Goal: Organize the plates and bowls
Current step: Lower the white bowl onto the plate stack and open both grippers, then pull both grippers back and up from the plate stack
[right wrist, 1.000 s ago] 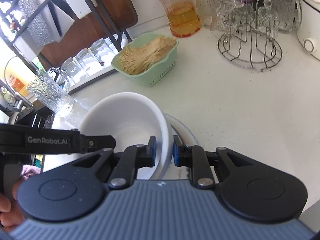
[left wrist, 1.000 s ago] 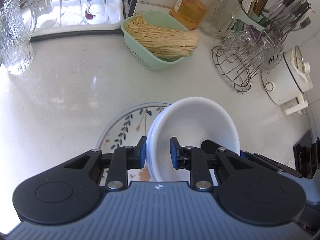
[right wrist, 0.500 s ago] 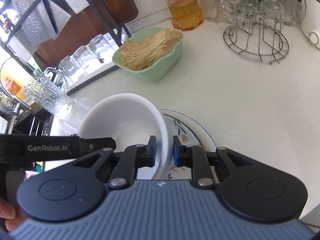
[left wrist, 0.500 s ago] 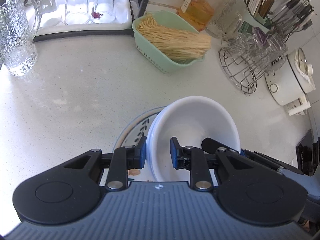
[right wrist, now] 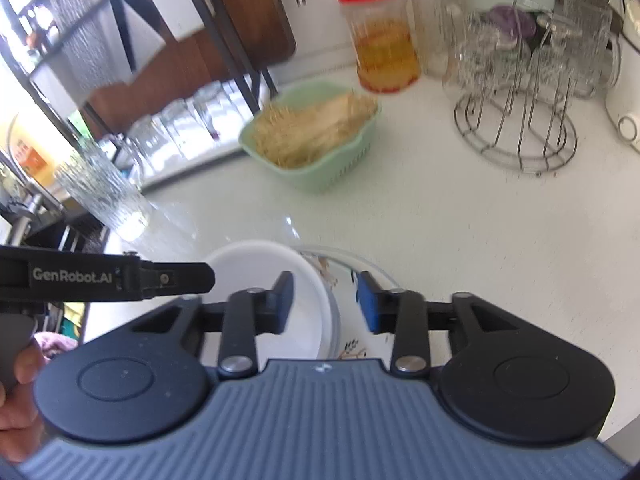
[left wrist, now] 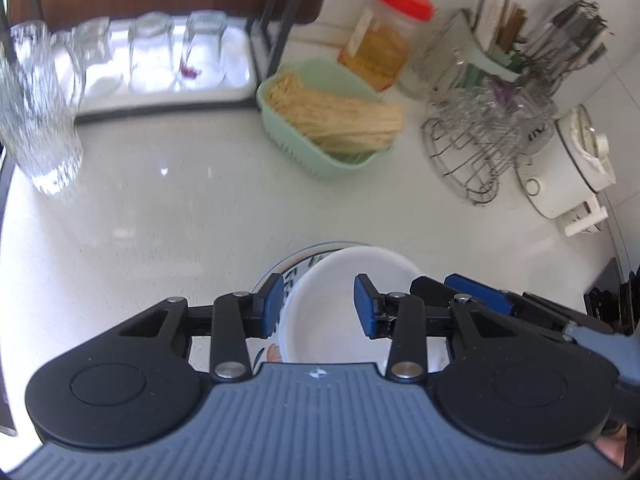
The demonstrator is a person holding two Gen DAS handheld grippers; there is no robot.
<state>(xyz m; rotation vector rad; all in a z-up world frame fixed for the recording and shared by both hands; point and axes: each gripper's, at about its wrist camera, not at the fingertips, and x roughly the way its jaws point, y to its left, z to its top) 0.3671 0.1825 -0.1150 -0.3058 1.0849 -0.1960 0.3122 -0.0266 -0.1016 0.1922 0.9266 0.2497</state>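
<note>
Bowls (left wrist: pixel 344 300) are sitting stacked on the flowered plate (right wrist: pixel 352 280) on the white table (left wrist: pixel 168 216), and the left tool (left wrist: pixel 316 306) and right tool (right wrist: pixel 326 304) are spreading apart, letting go of the rim, so backing away is probably coming next.

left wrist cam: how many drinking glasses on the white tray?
3, upturned in a row on the white tray: left glass, middle glass, right glass nearest the rack post. The textured pitcher may hide others.
</note>
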